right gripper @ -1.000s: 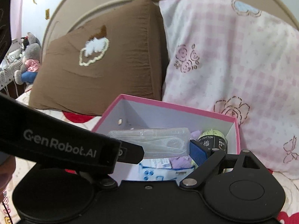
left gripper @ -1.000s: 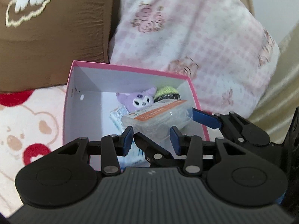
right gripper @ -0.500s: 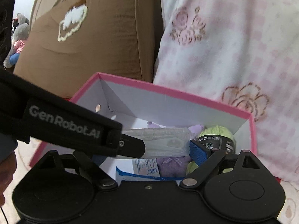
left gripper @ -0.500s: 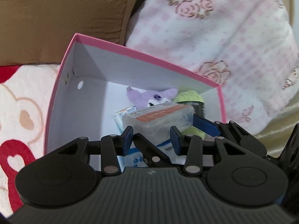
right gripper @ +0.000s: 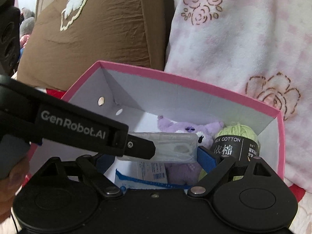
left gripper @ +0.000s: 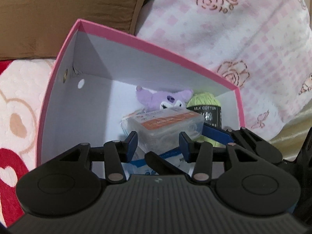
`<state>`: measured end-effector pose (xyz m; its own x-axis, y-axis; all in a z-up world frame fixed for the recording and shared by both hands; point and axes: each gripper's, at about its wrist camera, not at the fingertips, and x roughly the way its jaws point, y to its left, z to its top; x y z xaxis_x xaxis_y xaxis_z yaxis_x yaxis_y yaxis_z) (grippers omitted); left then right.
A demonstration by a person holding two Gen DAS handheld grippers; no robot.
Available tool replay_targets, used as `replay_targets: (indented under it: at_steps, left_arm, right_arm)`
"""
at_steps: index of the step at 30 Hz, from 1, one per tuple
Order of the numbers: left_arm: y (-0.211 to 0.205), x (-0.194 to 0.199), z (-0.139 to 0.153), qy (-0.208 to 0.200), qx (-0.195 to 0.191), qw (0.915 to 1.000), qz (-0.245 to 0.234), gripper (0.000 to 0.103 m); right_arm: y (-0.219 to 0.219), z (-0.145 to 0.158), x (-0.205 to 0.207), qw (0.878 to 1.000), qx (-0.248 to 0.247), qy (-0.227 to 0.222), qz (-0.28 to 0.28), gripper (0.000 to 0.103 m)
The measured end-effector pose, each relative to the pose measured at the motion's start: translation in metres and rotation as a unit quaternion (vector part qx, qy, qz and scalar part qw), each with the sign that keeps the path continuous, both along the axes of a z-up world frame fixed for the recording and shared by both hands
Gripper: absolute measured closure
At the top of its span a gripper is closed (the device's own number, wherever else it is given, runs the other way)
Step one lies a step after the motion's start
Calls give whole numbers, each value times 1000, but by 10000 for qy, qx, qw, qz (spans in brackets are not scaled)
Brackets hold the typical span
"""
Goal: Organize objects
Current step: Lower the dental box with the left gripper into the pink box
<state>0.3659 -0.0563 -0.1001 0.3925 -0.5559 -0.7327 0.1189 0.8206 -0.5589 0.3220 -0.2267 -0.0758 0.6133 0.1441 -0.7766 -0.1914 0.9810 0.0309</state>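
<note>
A clear plastic box (left gripper: 165, 126) with an orange label hangs low inside the pink cardboard box (left gripper: 156, 44), carried by both grippers. My left gripper (left gripper: 159, 142) has it between its pads across the narrow way; the jaws are opening and the pads still look to touch its sides. My right gripper (right gripper: 156, 159) spans the clear box (right gripper: 171, 144) lengthwise, its blue right pad (right gripper: 206, 159) against the end. Its other finger is hidden behind the left gripper's finger (right gripper: 87, 132). Under the clear box lie a purple plush (right gripper: 195, 126), green yarn (right gripper: 239, 132) and a blue-and-white packet (right gripper: 142, 177).
The pink box (right gripper: 175, 78) stands on a bear-print blanket (left gripper: 19, 107). A brown pillow (right gripper: 97, 39) and a pink checked pillow (right gripper: 243, 39) rise close behind its far wall. The box's left half shows bare white floor (left gripper: 87, 126).
Both grippers have sunk with the clear box, from above the pink box's rim down into it. The left jaws stand slightly wider than before.
</note>
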Motion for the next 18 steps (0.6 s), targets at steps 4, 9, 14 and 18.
replay_targets:
  at_steps: [4, 9, 14, 18]
  left_arm:
    - [-1, -2, -5, 118, -11, 9998, -129, 57]
    - [1, -10, -8, 201, -124, 9995, -214, 57]
    - [8, -13, -8, 185, -123, 9995, -212, 57]
    - [12, -10, -16, 247, -74, 9997, -27, 57]
  right_arm:
    - [1, -2, -5, 9999, -58, 89, 103, 10]
    - [-4, -6, -7, 9995, 140, 288, -86, 10]
    - [-13, -14, -5, 9978, 341, 407, -398, 11]
    - [-14, -17, -5, 9976, 306, 419, -457, 26]
